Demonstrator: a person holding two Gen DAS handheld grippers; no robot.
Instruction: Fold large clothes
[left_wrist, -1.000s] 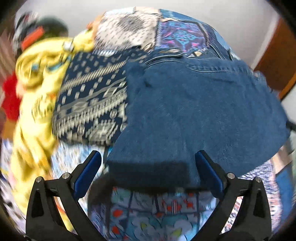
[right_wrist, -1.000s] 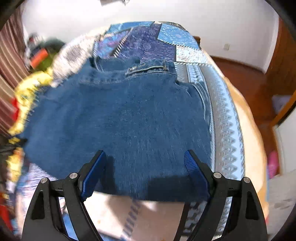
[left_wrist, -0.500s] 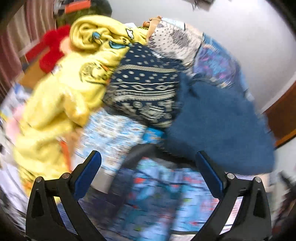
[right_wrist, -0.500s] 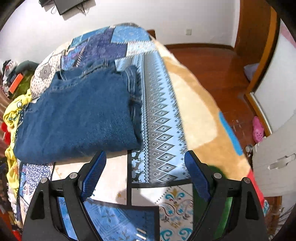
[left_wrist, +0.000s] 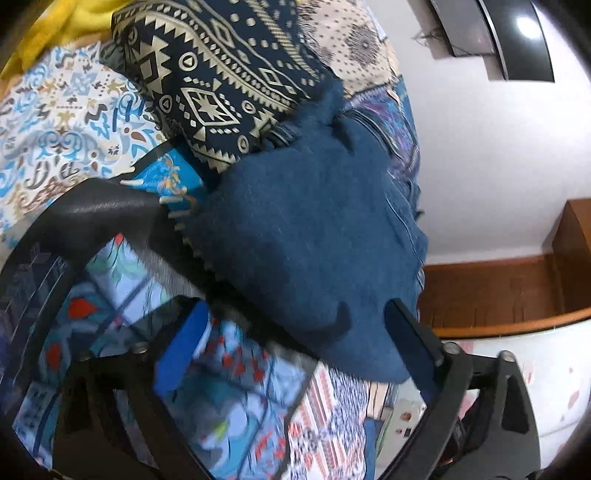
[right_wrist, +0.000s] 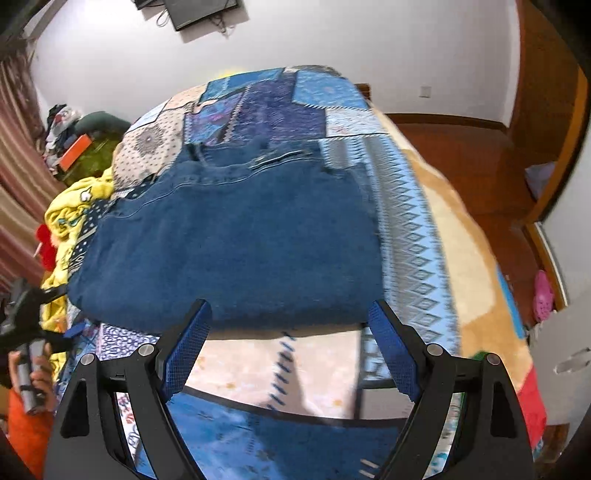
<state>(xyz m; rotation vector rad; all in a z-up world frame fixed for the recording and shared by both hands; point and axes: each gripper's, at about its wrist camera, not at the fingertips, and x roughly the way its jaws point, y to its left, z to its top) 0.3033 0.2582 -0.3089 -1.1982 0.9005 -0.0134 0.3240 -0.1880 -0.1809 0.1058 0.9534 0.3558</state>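
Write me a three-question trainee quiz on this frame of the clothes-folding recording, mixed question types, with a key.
1. True or false: the folded jeans lie on the patchwork bedspread.
2. Multiple choice: what lies directly beside the jeans in the left wrist view? A) a red towel B) a navy cloth with a cream geometric pattern C) a white pillow
3. Fill in: the right gripper has its jaws ____, with nothing between them.

Key: 1 true; 2 B; 3 open. The left gripper has just been closing slightly; the jeans' near edge lies between its jaws, but no pad visibly presses on it.
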